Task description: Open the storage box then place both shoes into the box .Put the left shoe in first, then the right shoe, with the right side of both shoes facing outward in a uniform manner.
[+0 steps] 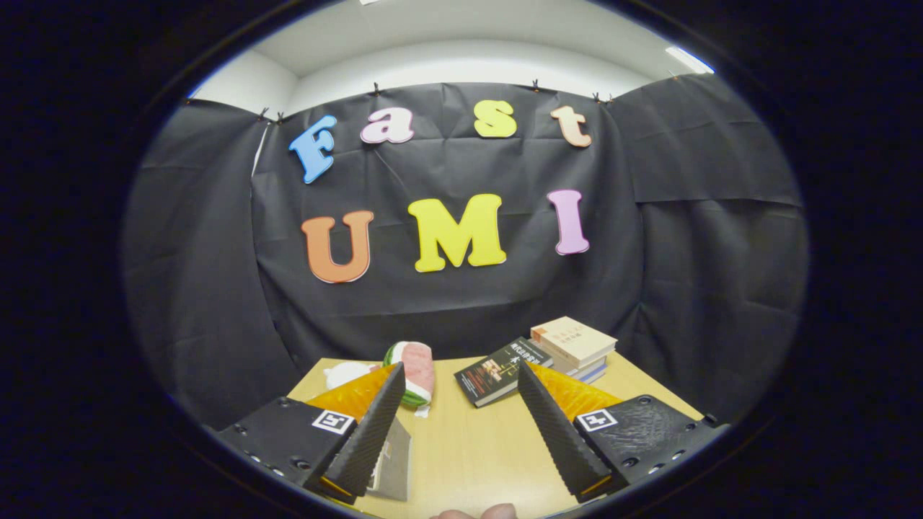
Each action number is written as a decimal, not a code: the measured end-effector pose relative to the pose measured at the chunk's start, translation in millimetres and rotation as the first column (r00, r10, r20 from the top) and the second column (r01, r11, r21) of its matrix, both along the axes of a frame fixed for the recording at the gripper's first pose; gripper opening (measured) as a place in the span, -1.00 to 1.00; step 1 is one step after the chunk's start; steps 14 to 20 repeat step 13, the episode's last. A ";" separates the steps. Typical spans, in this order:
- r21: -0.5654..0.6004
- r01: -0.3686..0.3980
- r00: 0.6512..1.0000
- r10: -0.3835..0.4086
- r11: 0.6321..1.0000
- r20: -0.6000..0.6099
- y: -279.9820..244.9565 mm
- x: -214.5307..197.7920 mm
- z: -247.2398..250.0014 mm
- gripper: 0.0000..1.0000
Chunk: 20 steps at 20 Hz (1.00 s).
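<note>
Gripper [458, 425] gapes wide over bare wooden table [469, 447]; dark book [497, 371] beyond lies angled, long axis slanting toward the book stack [577, 346].

We find the gripper [461, 404] with fingers spread, nothing between them, bare bench [469, 447] ahead. Beyond, a plush toy [417, 371] stands left, a dark book [497, 371] and stacked books [577, 346] right, a gap between.

Grey panel [393, 461], maybe storage box, mostly hidden behind tool's [461, 369] left finger; fingers apart, empty.
</note>
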<state>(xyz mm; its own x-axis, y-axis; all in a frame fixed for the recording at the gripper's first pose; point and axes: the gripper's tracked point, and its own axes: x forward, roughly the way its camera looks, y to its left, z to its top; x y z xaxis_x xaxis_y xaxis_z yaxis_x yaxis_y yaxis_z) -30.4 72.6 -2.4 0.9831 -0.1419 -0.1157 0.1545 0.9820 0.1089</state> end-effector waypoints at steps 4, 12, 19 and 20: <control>0.000 -0.003 1.000 0.003 1.000 0.000 6.2 1.4 1.4 0.92; 0.008 0.005 1.000 -0.005 1.000 -0.004 12.2 8.0 0.1 0.92; 0.007 0.005 1.000 -0.005 1.000 -0.003 13.2 9.2 0.2 0.92; 0.007 0.005 1.000 -0.005 1.000 -0.003 13.2 9.2 0.2 0.92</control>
